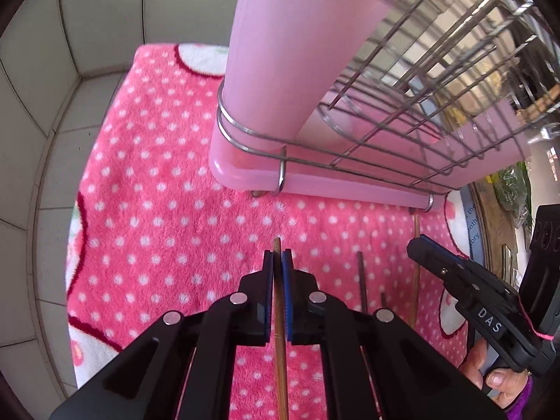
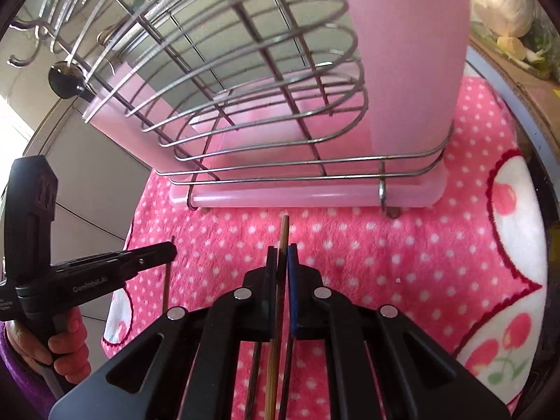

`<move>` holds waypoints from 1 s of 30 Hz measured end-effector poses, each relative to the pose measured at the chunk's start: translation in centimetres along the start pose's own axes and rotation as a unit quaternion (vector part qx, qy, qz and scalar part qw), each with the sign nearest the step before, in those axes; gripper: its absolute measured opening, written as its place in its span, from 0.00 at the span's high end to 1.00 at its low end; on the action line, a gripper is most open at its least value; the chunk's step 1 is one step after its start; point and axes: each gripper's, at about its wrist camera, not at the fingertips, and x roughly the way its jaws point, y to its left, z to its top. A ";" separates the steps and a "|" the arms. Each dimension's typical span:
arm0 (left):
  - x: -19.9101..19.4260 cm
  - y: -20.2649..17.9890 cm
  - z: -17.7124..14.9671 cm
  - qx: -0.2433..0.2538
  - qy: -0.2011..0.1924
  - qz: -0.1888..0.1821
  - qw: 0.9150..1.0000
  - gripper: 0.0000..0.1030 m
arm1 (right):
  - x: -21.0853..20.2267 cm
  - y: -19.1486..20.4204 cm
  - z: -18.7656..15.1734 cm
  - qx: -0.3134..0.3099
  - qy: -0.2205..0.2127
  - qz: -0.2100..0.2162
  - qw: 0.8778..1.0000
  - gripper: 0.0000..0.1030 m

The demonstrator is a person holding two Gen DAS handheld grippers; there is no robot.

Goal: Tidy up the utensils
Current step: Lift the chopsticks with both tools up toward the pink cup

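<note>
Left tongs clamped on a chopstick near its tip, right tongs likewise on another, both just above the towel before the rack. Likely light, stiff, slick; grip nearer mid-length to limit swivel.

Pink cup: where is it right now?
In the right wrist view, the pink cup stands upright at the right end of the wire rack, above the dotted towel.

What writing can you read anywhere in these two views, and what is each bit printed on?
"DAS": white letters on the right claw body.
"Genrobot.AI": faint, on the left claw body; partly blurred, a best reading.
Partial words, perhaps "the" and "ory": on the grey-blue band beside the pink towel; too cut off to read whole.
</note>
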 end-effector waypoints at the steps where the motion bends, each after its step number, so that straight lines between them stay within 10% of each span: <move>1: -0.5 -0.1 -0.1 0.003 -0.007 0.000 1.000 0.96 | -0.4 -0.1 0.0 0.002 -0.003 0.003 1.000 0.94; 30: -15.5 -1.7 -3.7 0.027 -0.208 -0.050 0.976 0.96 | -13.8 -0.8 -2.5 -0.004 -0.133 0.028 0.991 0.94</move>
